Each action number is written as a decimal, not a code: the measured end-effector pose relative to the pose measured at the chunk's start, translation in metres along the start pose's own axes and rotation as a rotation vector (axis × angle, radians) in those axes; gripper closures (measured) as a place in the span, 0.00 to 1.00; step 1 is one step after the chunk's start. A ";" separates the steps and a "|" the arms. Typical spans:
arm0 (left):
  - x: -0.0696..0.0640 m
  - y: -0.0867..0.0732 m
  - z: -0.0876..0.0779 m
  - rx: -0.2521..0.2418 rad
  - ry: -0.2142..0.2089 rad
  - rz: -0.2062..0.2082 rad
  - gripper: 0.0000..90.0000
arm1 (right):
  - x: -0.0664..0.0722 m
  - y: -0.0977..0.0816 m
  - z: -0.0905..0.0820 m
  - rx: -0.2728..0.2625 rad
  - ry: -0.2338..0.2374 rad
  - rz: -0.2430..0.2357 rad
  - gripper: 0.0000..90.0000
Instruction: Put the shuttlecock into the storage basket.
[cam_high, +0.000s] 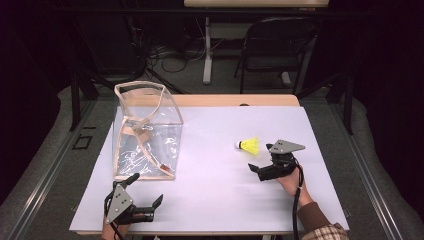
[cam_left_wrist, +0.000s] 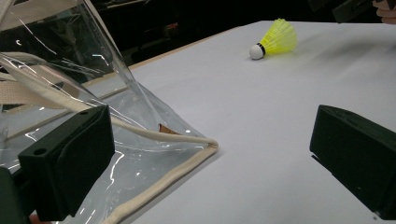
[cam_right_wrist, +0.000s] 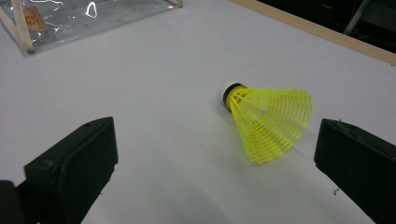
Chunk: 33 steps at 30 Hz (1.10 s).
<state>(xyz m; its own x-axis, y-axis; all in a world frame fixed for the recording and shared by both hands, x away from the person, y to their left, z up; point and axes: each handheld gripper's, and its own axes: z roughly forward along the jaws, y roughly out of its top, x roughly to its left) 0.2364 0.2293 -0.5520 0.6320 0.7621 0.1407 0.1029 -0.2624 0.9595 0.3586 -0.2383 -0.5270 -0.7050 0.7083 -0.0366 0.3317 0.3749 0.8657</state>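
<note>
A yellow shuttlecock (cam_high: 248, 145) with a white cork lies on its side on the white sheet (cam_high: 215, 190), right of centre. My right gripper (cam_high: 261, 157) rests just beside it on the near right, open, with nothing between its jaws. In the right gripper view the shuttlecock (cam_right_wrist: 266, 121) lies a little ahead of the open right gripper (cam_right_wrist: 215, 168), toward the right jaw. A clear plastic bag (cam_high: 145, 130) with cream trim stands open at the left. My left gripper (cam_high: 146, 189) sits open at the bag's near corner. The left gripper view shows the left gripper (cam_left_wrist: 212, 158) with its left jaw over the bag's hem (cam_left_wrist: 163, 179).
The white sheet covers a wooden table (cam_high: 240, 100) whose far edge shows bare wood. Beyond it stand a black chair (cam_high: 275, 45) and a white table leg (cam_high: 207, 50) amid floor cables. A person's sleeve (cam_high: 320, 227) comes in at bottom right.
</note>
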 end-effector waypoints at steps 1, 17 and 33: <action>0.000 0.000 0.000 0.001 0.000 0.001 0.00 | -0.001 0.001 0.000 0.004 -0.001 0.003 0.00; 0.001 0.000 0.001 0.008 0.003 0.007 0.00 | -0.021 0.009 0.014 0.035 0.028 0.020 0.00; 0.000 0.000 0.001 0.009 0.003 0.012 0.00 | -0.030 0.013 0.024 0.068 0.037 0.014 0.02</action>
<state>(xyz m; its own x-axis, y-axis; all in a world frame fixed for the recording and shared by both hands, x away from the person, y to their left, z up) 0.2371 0.2289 -0.5524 0.6309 0.7606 0.1531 0.1019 -0.2768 0.9555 0.3991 -0.2406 -0.5266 -0.7221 0.6918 -0.0052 0.3830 0.4060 0.8298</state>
